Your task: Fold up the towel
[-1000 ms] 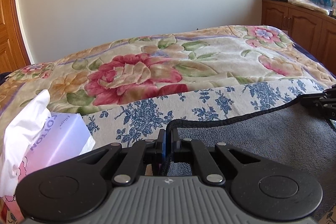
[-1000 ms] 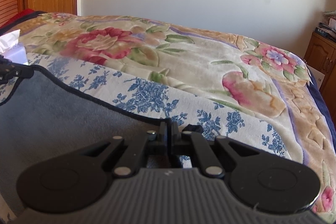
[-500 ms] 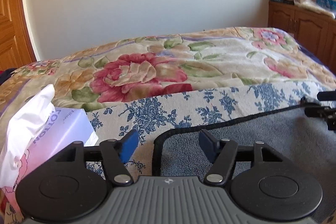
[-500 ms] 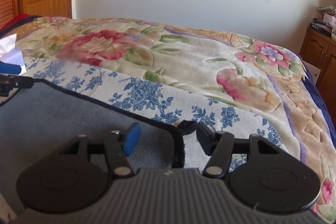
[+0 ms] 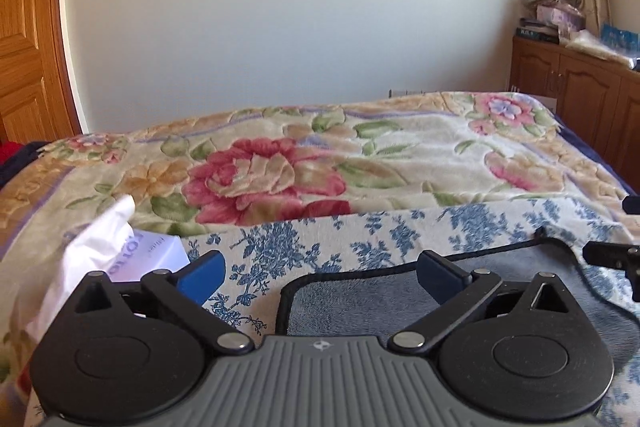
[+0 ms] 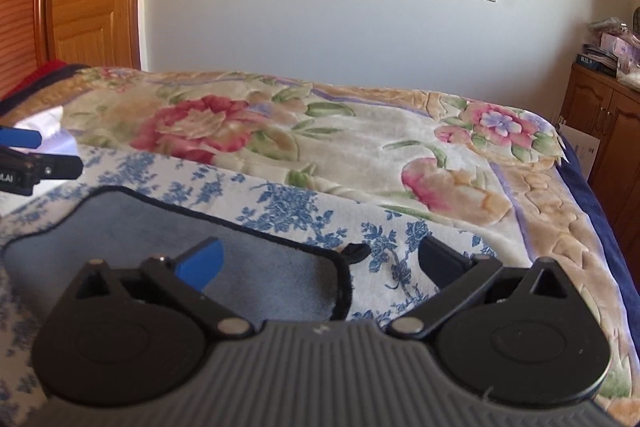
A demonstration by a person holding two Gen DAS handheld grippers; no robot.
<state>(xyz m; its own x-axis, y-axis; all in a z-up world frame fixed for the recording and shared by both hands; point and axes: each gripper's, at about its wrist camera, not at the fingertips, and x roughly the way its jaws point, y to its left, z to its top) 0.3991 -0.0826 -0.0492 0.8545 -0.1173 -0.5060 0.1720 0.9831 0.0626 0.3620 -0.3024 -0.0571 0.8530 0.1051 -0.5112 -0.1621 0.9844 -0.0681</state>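
Both grippers are spread wide and holding nothing. The left gripper (image 5: 320, 273) hangs over the grey towel's (image 5: 360, 303) near-left corner, the right gripper (image 6: 320, 259) over the other corner. The towel lies flat on the blue-flowered sheet (image 5: 304, 247). A second ago both were pinching its black edge; they've since let go and lifted a bit.

The far half of the bed (image 5: 420, 155) is covered only by the flat floral blanket (image 6: 360, 131) — open room is left there up to the wall. On the left side the way is blocked by a tissue box (image 5: 148, 255), just beside the towel (image 5: 360, 299). At the right the bed's edge is flanked by a wooden cabinet (image 6: 608, 131) — passage there is narrowed.
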